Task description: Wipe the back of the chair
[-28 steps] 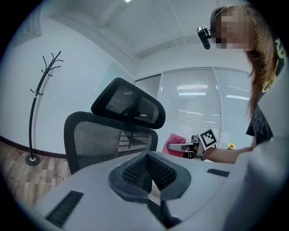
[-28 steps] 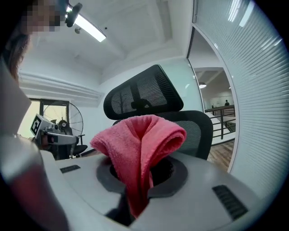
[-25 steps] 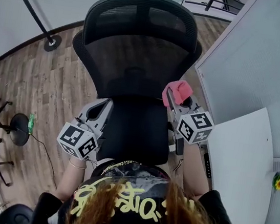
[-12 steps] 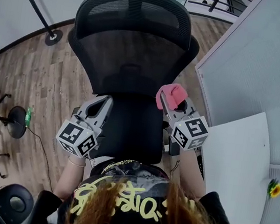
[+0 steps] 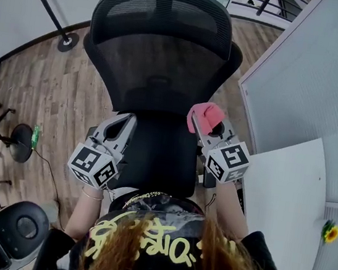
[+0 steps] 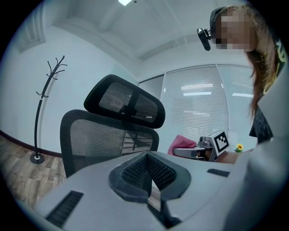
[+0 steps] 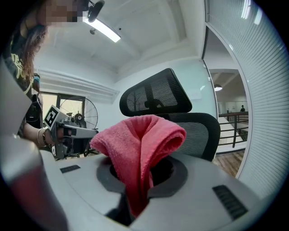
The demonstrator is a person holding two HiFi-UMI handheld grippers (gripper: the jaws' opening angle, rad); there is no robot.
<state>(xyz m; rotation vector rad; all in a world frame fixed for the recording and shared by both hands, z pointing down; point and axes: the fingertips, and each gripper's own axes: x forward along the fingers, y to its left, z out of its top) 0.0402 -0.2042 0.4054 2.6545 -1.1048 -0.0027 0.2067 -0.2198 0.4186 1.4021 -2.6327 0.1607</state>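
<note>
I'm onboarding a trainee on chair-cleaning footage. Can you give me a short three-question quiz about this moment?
1. What colour is the cloth clamped in the right hand-held gripper?
2. True or false: the left hand-held gripper is shut with nothing between its jaws.
3. What stands behind the chair, at the head view's upper left? A) coat stand B) bookshelf C) fridge

Key: 1 pink; 2 true; 3 A.

left gripper (image 6: pixel 147 159), jaws together, faces the chair back (image 6: pixel 104 140); right gripper (image 6: pixel 182 151) nearby holds a pink cloth (image 6: pixel 183 141).
</note>
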